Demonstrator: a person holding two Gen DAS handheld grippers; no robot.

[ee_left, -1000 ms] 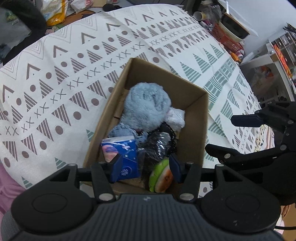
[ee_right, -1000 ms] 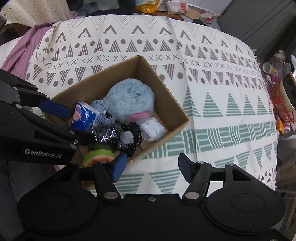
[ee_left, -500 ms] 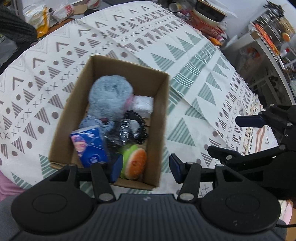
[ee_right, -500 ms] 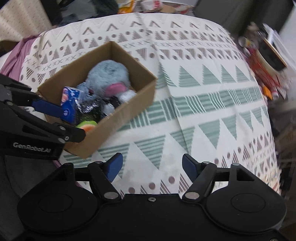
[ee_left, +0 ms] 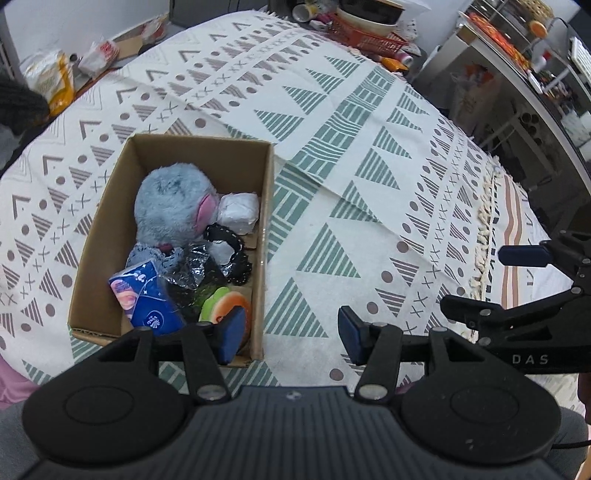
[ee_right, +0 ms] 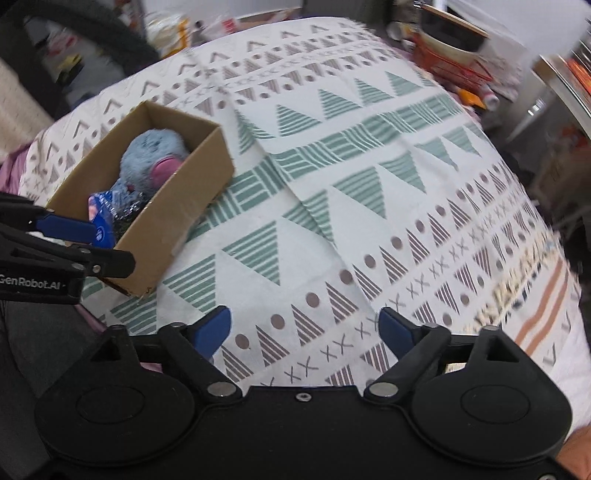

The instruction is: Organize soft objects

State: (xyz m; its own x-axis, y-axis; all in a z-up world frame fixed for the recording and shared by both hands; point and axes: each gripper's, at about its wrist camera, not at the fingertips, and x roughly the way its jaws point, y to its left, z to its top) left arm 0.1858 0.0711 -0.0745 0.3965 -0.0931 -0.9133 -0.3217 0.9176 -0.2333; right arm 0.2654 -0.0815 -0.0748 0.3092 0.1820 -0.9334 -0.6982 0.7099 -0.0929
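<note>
A cardboard box point(ee_left: 267, 221) point(ee_right: 177, 218) sits on the patterned cloth, left of centre. It holds a fluffy blue plush point(ee_left: 170, 206) point(ee_right: 151, 155), a white wad point(ee_left: 238, 212), a black strap point(ee_left: 231, 254), crinkled black foil point(ee_left: 192, 273), a blue tissue pack point(ee_left: 146, 299) and a green-orange soft toy point(ee_left: 225, 301). My left gripper point(ee_left: 290, 332) hangs open and empty just right of the box's near corner. To the right, over bare cloth, my right gripper point(ee_right: 304, 330) is open and holds nothing.
The patterned cloth point(ee_left: 369, 206) covers the whole surface, with a fold running across its middle. A red basket with a bowl point(ee_left: 373, 22) and small bottles stand at the far edge. Shelving point(ee_left: 535, 55) stands at the right. Bags point(ee_left: 48, 77) lie at the far left.
Both grippers have drawn back and swung right, away from the box, which now sits further left in both views. Their jaws stay open; the box contents are unmoved.
</note>
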